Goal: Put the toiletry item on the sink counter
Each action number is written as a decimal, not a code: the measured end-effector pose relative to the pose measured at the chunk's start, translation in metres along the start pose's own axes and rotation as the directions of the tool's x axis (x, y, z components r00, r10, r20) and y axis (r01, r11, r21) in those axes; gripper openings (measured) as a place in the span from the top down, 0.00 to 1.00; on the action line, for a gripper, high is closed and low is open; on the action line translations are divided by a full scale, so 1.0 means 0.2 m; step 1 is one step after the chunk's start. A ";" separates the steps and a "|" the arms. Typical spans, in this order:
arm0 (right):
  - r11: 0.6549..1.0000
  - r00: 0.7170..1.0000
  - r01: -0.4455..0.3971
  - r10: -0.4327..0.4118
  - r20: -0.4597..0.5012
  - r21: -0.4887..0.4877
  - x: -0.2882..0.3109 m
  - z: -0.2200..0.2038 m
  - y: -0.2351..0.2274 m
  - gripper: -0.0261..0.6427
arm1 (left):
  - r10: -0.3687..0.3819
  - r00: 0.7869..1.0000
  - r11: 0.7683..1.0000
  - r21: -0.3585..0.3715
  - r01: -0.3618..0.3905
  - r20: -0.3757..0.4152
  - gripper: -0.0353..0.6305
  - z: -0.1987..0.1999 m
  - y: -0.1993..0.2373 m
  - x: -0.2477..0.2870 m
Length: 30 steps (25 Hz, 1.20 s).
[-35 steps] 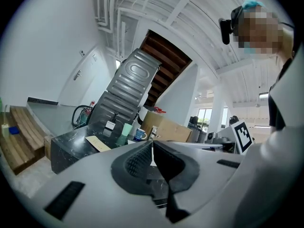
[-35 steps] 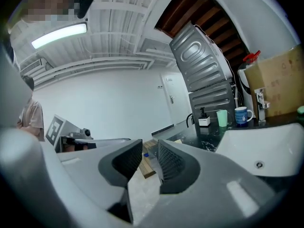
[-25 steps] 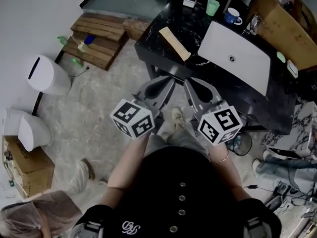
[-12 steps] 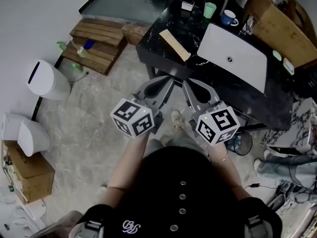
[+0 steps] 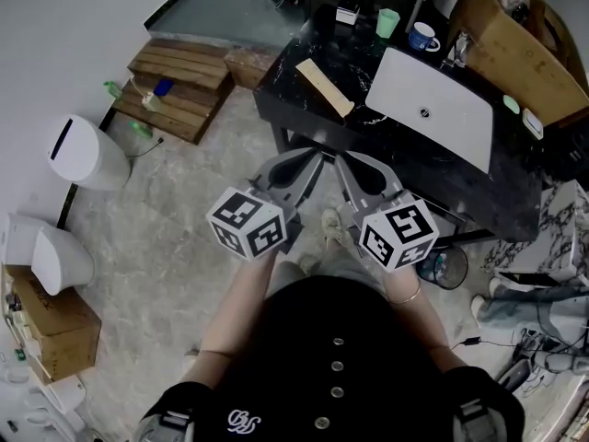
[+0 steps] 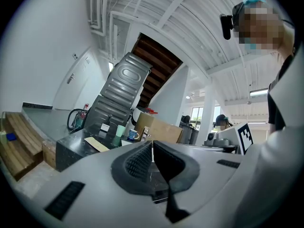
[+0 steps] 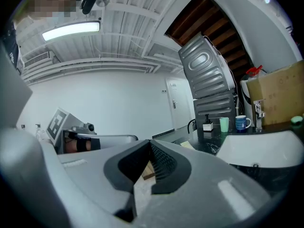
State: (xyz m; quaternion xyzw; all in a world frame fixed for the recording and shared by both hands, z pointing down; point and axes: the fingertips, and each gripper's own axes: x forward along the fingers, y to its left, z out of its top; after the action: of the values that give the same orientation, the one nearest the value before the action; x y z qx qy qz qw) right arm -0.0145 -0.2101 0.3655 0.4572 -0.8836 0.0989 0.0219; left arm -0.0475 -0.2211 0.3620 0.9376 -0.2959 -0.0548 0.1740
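In the head view a black sink counter (image 5: 317,122) with a white basin (image 5: 433,109) stands ahead. On it are a small soap dispenser (image 5: 347,14), a green cup (image 5: 387,21), a blue mug (image 5: 423,35) and a long tan box (image 5: 324,87). My left gripper (image 5: 316,155) and right gripper (image 5: 341,157) hang side by side before the counter's near edge. Both are shut with nothing in them, as the left gripper (image 6: 152,142) and right gripper (image 7: 151,141) show in their own views. The right gripper view also shows the green cup (image 7: 223,124) and the mug (image 7: 242,122).
A wooden pallet (image 5: 179,76) with green bottles (image 5: 115,87) lies on the floor at the left. Two white bins (image 5: 85,150) stand near the wall. A large cardboard box (image 5: 520,40) sits behind the basin. A person stands in the background (image 6: 221,123).
Both grippers have stayed shut and nearly still; the right one drifted slightly left. A person at the lower left of the head view has left the picture.
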 end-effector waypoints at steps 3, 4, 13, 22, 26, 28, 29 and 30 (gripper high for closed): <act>1.000 1.000 -0.002 0.002 -0.001 -0.003 -0.01 0.00 0.00 0.96 | 0.004 1.000 1.000 0.000 -0.004 0.005 0.93 0.00 -0.01 0.00; 1.000 1.000 -0.004 0.004 -0.001 -0.003 -0.01 0.00 0.00 0.96 | 0.006 1.000 1.000 -0.001 -0.006 0.006 0.93 -0.01 -0.01 0.00; 1.000 1.000 -0.009 0.009 -0.009 -0.013 -0.02 -0.03 0.00 0.96 | 0.016 1.000 1.000 -0.004 -0.016 0.000 0.93 -0.03 -0.01 -0.01; 1.000 1.000 -0.010 0.010 -0.008 -0.022 -0.02 -0.02 -0.03 0.96 | 0.016 1.000 1.000 -0.002 -0.016 -0.007 0.93 -0.04 0.00 0.03; 0.999 1.000 -0.016 0.016 -0.003 -0.027 0.00 0.00 -0.04 0.96 | 0.009 1.000 1.000 -0.018 -0.010 -0.006 0.93 -0.04 0.00 0.04; 0.999 1.000 -0.021 0.021 -0.005 -0.032 0.01 0.01 -0.04 0.96 | 0.010 1.000 1.000 -0.020 -0.010 -0.005 0.93 -0.04 0.01 0.05; 0.999 1.000 -0.022 0.022 -0.006 -0.034 0.01 0.01 -0.03 0.96 | 0.010 1.000 1.000 -0.020 -0.010 -0.004 0.93 -0.03 0.01 0.05; 0.999 1.000 -0.022 0.022 -0.008 -0.035 0.01 0.01 -0.04 0.96 | 0.010 1.000 1.000 -0.020 -0.010 -0.002 0.93 -0.03 0.01 0.05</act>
State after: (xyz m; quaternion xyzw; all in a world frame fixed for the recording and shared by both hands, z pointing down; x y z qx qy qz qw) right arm -0.0099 -0.2165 0.3644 0.4466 -0.8901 0.0855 0.0318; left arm -0.0395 -0.2268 0.3681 0.9344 -0.2998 -0.0560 0.1838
